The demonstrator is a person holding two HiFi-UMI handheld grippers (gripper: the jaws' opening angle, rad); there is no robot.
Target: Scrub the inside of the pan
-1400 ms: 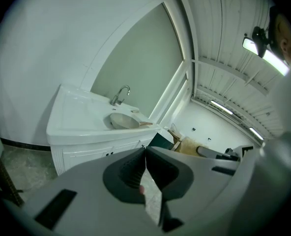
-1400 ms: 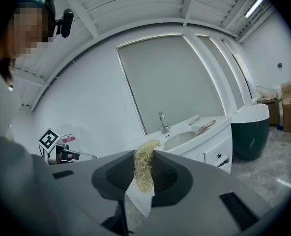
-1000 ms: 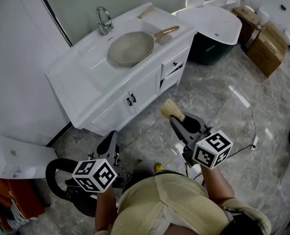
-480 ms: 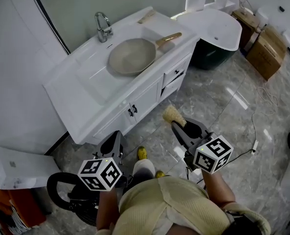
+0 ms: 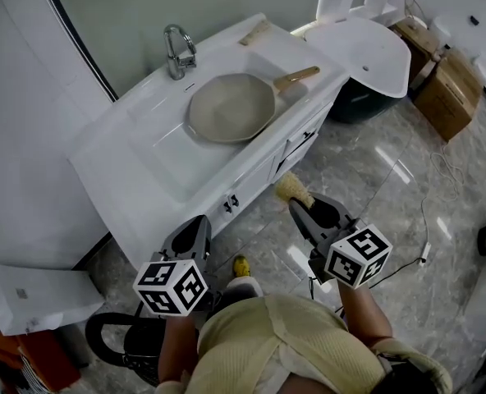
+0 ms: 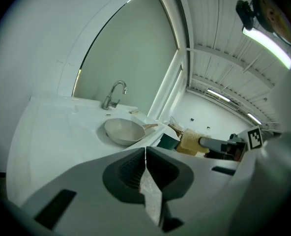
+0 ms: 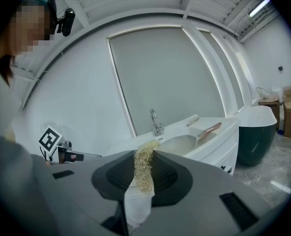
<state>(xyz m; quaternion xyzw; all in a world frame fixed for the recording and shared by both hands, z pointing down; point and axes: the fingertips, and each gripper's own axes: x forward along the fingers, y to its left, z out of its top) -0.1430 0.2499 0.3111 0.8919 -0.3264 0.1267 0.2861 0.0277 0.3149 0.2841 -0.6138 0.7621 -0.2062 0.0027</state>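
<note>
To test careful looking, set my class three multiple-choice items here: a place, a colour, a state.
1. The pan lies: A on the floor; B in the sink; C on a box.
2. The pan's handle is: A blue; B black; C wood-brown.
3. The right claw is: A open; B shut on the scrubber; C shut on the handle.
Key: B, it sits in the basin by the tap; C, tan wood shows; B, yellow fibres are pinched between its jaws.

Chrome faucet (image 5: 176,52) upper left on a white vanity (image 5: 116,150), dark-green tub (image 5: 362,101) top right, cardboard boxes (image 5: 448,97) far right, marble floor (image 5: 374,187).
</note>
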